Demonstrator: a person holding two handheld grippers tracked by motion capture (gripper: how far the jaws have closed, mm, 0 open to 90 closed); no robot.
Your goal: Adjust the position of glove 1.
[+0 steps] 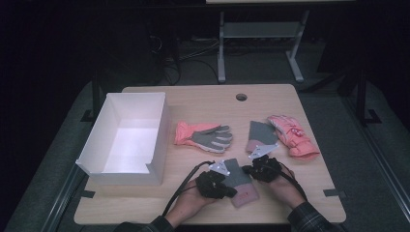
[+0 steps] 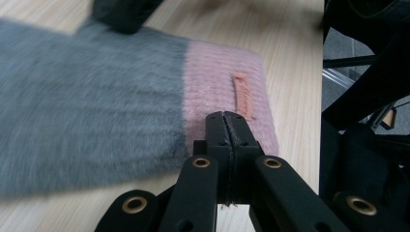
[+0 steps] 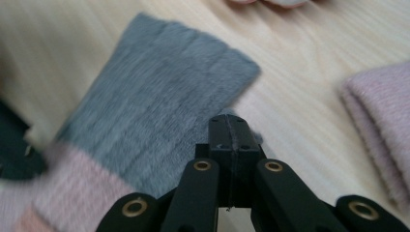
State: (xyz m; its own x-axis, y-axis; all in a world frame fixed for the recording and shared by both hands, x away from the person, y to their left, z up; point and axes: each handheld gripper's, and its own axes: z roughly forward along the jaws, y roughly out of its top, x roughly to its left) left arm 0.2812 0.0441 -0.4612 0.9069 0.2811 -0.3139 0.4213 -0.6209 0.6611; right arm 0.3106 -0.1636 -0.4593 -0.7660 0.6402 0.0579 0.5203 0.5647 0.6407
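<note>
Both grippers, left (image 2: 227,126) and right (image 3: 228,130), rest jaws together (gripping nothing) on the fuzzy grey-and-pink knitted sock (image 1: 238,181) on the table (image 1: 203,99).

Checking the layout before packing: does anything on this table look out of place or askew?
Slightly: the two grey-and-pink mittens lie apart, one between the grippers, the other farther back, both skewed. The white box is empty.
</note>
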